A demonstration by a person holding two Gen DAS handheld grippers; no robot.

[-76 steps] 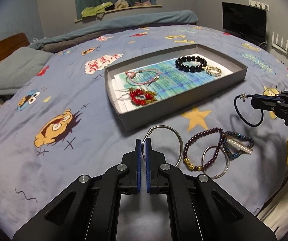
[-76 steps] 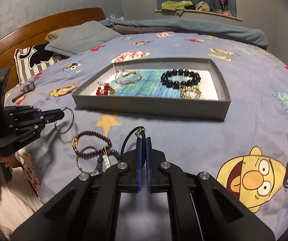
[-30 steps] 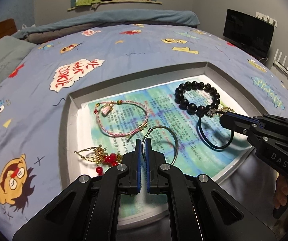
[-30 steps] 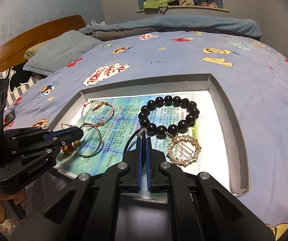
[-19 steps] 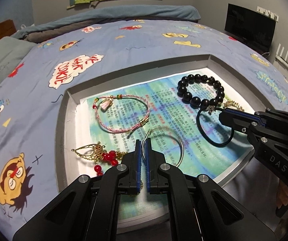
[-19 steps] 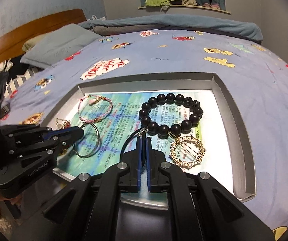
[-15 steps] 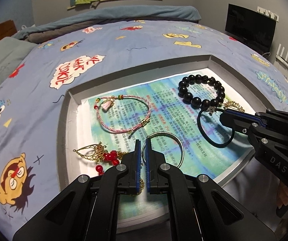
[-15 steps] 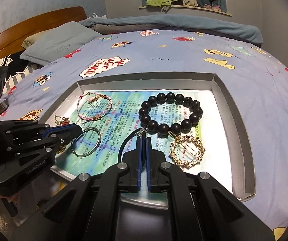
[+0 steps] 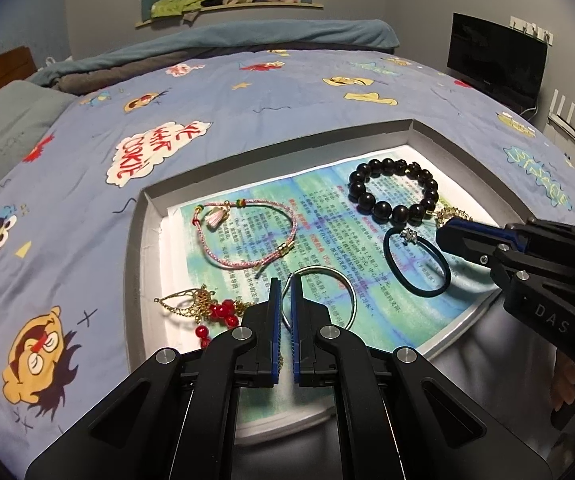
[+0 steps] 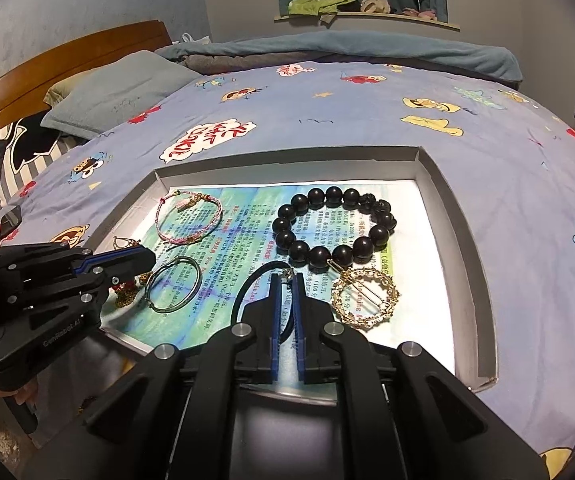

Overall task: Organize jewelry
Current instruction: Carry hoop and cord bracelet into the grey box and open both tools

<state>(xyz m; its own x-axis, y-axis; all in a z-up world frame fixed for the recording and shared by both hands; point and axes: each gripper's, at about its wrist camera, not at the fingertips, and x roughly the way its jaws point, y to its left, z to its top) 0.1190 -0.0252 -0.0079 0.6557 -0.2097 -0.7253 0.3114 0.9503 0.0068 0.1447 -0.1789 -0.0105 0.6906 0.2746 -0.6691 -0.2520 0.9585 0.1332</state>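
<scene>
Inside the shallow grey cardboard tray (image 10: 483, 248), the right tool (image 10: 286, 280) has just parted, dropping the black elastic hair tie (image 9: 415, 266); the left tool (image 9: 286, 286) stays clamped on the thin silver bangle (image 9: 343, 284).

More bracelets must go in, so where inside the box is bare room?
Free: the strip of paper along the box's right wall, beside the black bead bracelet and gold hair clip. Crowded: the front left, with silver bangle, red earrings and hair tie.
</scene>
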